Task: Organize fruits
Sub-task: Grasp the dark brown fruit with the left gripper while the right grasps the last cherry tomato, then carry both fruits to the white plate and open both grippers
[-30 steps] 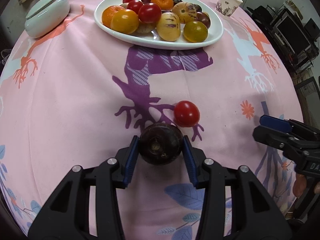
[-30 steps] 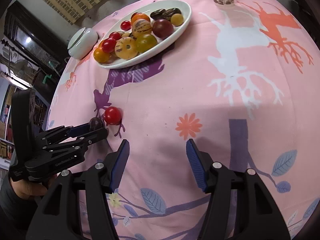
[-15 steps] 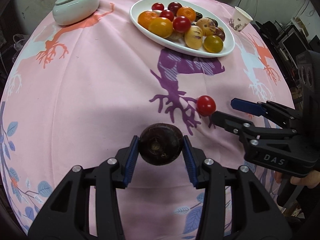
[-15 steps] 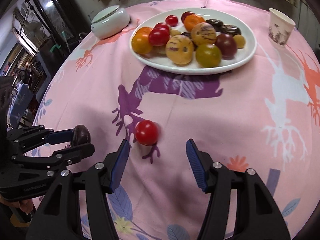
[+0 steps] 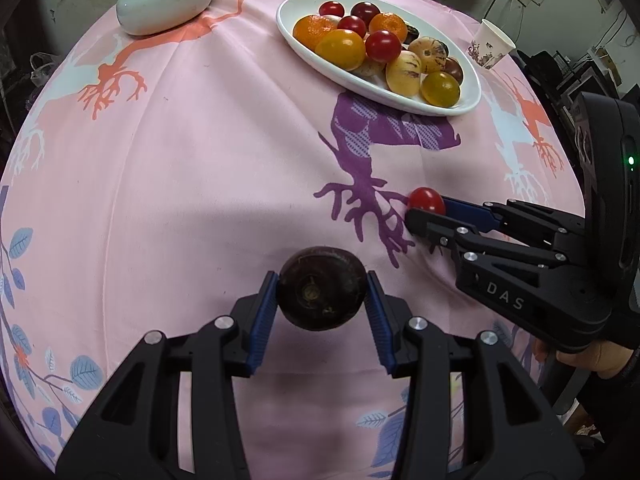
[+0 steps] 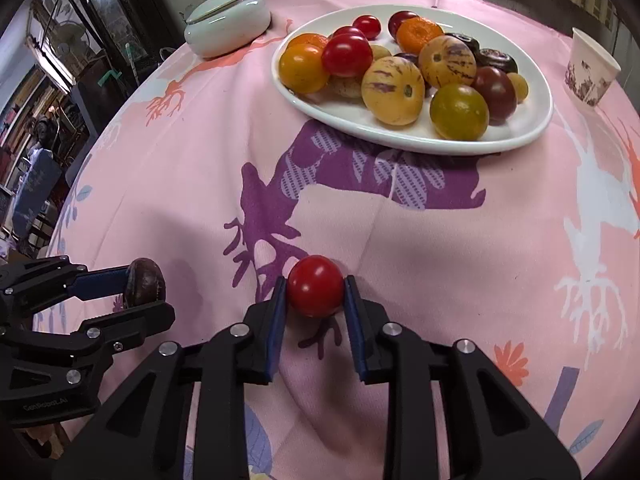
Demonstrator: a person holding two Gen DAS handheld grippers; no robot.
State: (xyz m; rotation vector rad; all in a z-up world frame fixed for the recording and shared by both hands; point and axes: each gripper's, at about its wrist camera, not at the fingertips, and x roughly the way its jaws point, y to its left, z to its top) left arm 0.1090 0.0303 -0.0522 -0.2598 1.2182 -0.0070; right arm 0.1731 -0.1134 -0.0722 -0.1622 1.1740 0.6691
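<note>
Pink cloth printed with purple, white and orange deer (image 6: 168, 184) covers the round table. Left gripper (image 5: 320, 300) pinches a dark brown round fruit (image 5: 322, 294) clear of the cloth. Right gripper (image 6: 316, 294), just beside it, is clamped on a small red tomato (image 6: 315, 285) resting on the cloth. Beyond both: white oval plate (image 6: 532, 128) heaped with fruit, pale green lidded ceramic dish (image 6: 228, 24), patterned paper cup (image 6: 590, 70). Dark cluttered shelves lie left of the grippers.

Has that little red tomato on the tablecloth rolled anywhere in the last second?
No. The red tomato sits at the same purple antler tip of the tablecloth print as before; only the right hand-held gripper has come over and shut on it.
</note>
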